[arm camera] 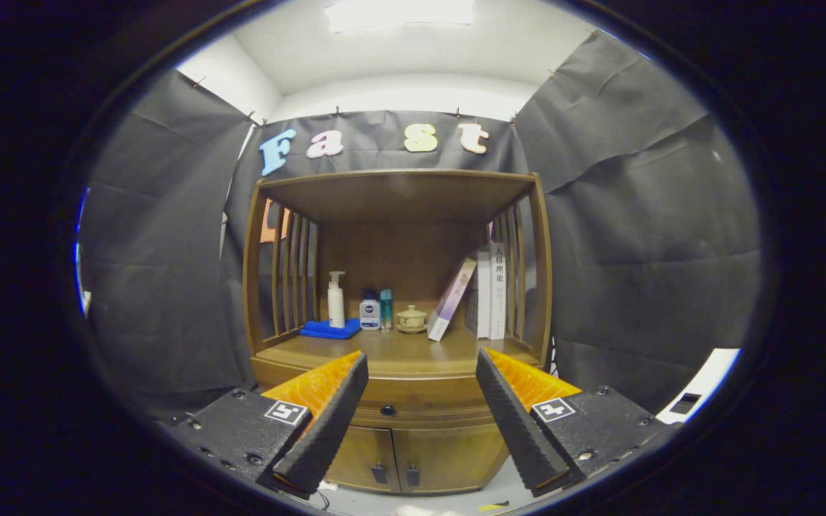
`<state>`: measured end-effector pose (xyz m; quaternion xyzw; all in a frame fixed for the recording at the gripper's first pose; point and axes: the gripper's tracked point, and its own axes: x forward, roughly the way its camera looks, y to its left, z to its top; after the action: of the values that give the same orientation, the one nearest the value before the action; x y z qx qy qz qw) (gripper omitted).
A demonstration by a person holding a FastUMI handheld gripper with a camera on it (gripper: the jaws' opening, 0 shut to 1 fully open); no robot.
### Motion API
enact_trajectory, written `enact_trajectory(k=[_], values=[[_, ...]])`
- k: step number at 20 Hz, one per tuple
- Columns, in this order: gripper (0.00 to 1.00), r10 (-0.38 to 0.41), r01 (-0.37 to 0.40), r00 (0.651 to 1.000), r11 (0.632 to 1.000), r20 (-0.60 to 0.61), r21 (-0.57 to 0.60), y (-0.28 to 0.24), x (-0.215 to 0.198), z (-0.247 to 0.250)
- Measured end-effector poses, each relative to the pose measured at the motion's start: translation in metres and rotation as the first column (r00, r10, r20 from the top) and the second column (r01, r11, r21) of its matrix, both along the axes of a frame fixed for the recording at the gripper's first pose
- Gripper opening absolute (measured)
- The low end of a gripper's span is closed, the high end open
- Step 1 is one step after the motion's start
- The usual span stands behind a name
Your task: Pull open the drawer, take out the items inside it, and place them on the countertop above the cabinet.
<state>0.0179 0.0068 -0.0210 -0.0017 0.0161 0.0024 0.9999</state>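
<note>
We had the gripper (421,362) facing the brown wooden cabinet (399,430) head-on, well short of it. Fingers were spread wide apart, holding nothing, touching nothing.

The shallow wooden drawer (424,408) sat just under the countertop (391,352) and looked fully closed, front flush with the cabinet face. Its small dark round knob (388,411) showed between the two fingers, nearer the left one. We couldn't see inside the drawer, so contents unknown.

Below the drawer we saw two wooden cabinet doors (413,455), closed, each with a small dark pull near the centre seam.

On the countertop, under the upper wooden shelf (399,193) and between slatted wooden side panels (291,276):
- folded blue cloth (330,330) at the back left
- white pump bottle (336,301) standing upright on that cloth
- small white bottle with a dark blue cap (369,311) just right of the pump bottle
- slim teal bottle (386,309) right beside it
- small beige ceramic lidded jar (411,319) near the middle
- a pale purple book (451,299) tilted, leaning on a row of upright white books (490,290) against the right panel

The front strip of the countertop was bare. Black cloth wall (162,287) hung on both sides of and behind the cabinet.
</note>
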Motion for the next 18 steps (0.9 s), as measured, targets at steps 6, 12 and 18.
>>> enact_trajectory(k=[6,12,18], values=[[0.99,0.017,-0.016,0.998,1.0,-0.067,0.02,0.009,0.035,-0.049],[0.99,0.027,-0.033,0.985,0.999,-0.169,-0.037,0.017,0.081,-0.118],[0.95,0.043,-0.051,0.967,0.998,-0.251,-0.026,0.038,0.131,-0.181]])
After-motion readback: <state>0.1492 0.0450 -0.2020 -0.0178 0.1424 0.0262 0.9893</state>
